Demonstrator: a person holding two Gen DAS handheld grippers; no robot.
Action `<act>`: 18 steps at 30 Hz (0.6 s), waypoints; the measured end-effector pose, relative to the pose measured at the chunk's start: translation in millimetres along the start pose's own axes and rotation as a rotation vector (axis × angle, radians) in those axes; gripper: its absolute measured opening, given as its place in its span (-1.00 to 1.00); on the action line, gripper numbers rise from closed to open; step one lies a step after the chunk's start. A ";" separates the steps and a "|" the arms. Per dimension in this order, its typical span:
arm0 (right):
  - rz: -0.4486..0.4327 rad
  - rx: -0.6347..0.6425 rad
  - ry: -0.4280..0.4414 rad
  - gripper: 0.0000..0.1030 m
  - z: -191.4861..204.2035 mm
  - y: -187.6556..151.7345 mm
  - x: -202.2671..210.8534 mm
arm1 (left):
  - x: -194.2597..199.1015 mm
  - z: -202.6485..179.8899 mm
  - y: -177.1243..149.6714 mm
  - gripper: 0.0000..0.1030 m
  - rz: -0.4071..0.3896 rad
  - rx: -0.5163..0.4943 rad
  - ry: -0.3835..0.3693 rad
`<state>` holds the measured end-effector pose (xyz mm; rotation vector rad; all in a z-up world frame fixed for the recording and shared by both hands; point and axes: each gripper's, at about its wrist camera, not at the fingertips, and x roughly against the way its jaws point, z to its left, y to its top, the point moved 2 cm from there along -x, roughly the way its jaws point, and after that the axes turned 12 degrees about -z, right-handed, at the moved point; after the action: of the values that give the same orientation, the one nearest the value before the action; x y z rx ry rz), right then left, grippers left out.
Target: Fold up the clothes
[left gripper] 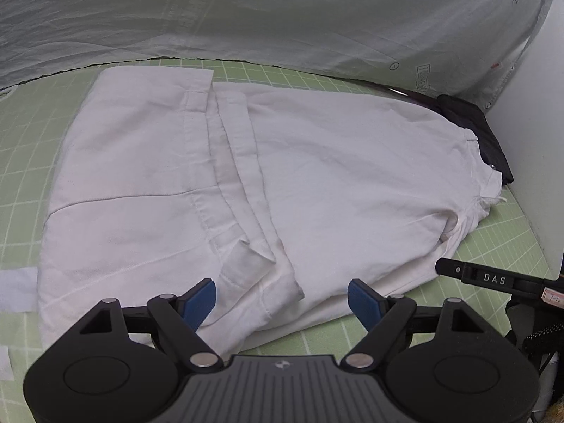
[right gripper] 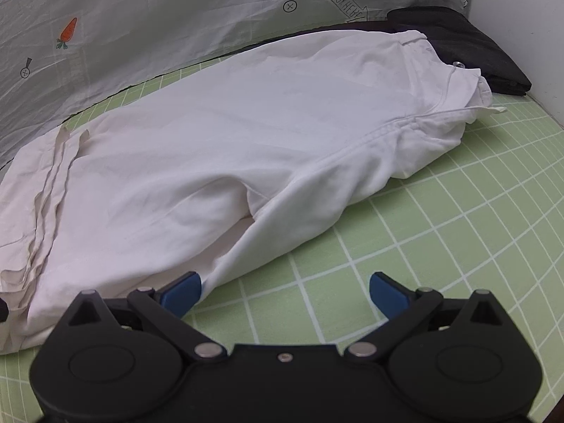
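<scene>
A white garment [left gripper: 225,183] lies folded over itself on the green grid mat [left gripper: 21,148], its hems meeting in a band down the middle. My left gripper [left gripper: 281,299] stands open just above the garment's near edge, with no cloth pinched between its blue pads [left gripper: 202,298]. In the right wrist view the same white garment [right gripper: 246,134] stretches from lower left to upper right, its drawstring waist at the far right. My right gripper [right gripper: 284,290] stands open over the mat [right gripper: 440,246] at the garment's near edge; its left pad [right gripper: 183,290] sits against the cloth.
A dark folded garment [right gripper: 469,49] lies behind the white one by the white wall. A grey printed sheet [left gripper: 282,14] hangs along the back. The other gripper's black body [left gripper: 493,278] shows at the right of the left wrist view. White strips [left gripper: 17,289] lie at the left.
</scene>
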<state>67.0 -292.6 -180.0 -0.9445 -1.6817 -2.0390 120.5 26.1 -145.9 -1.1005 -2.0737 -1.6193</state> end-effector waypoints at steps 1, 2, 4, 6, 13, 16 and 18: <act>0.000 0.002 0.003 1.00 -7.1 2.4 -0.5 | 2.2 -1.9 2.7 0.63 -0.020 0.032 -0.002; 0.001 0.003 -0.006 1.00 -15.0 5.0 -0.8 | 4.3 -3.7 5.6 0.65 -0.041 0.064 0.000; 0.004 -0.008 -0.024 1.00 -33.3 11.3 -2.6 | 7.6 -6.2 9.9 0.66 -0.081 0.119 0.020; 0.009 -0.032 -0.043 1.00 -53.8 18.3 -5.3 | 7.4 -4.9 13.0 0.66 -0.112 0.176 0.072; 0.011 -0.281 -0.024 1.00 -130.7 42.2 -25.6 | -15.3 16.6 11.4 0.67 -0.082 0.268 0.315; -0.026 -0.403 0.017 1.00 -154.7 48.9 -37.6 | -24.2 26.2 14.5 0.67 -0.062 0.263 0.404; -0.070 -0.467 0.038 1.00 -168.2 57.3 -48.9 | -26.8 36.1 17.0 0.67 -0.062 0.303 0.429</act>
<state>91.7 -475.2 -184.5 -0.9830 -1.2530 -2.5407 158.5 50.3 -162.9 -0.5374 -1.9853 -1.3592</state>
